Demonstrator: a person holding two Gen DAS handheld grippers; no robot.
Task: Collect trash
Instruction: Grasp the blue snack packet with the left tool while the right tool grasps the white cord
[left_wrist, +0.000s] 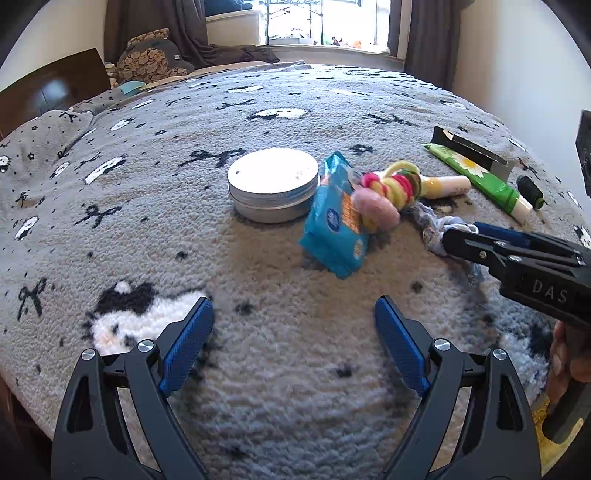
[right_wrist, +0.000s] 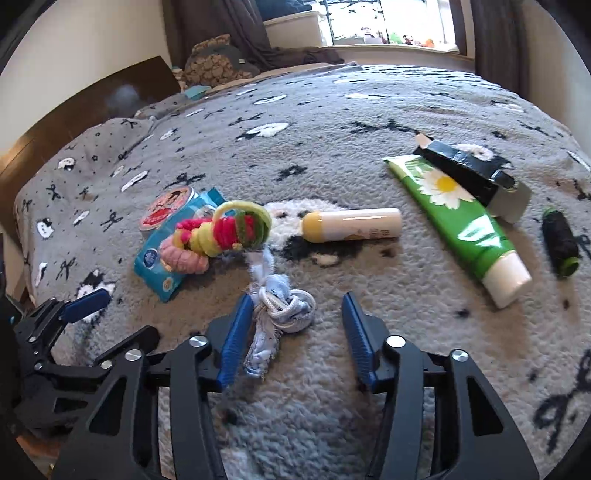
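The knotted rope toy (right_wrist: 286, 306) lies at lower centre on the bed's grey blanket (right_wrist: 369, 110), between the half-narrowed right tongs (right_wrist: 296, 298); the right pad stands clear of it. Up left lies a blue packet (right_wrist: 162, 258). The left tongs (left_wrist: 292, 302) gape wide, holding nothing.

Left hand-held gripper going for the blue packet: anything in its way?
Nothing visible: only bare blanket lies between the left hand-held gripper and the blue packet. The colourful ring toy rests against the packet's right side, not in the path.
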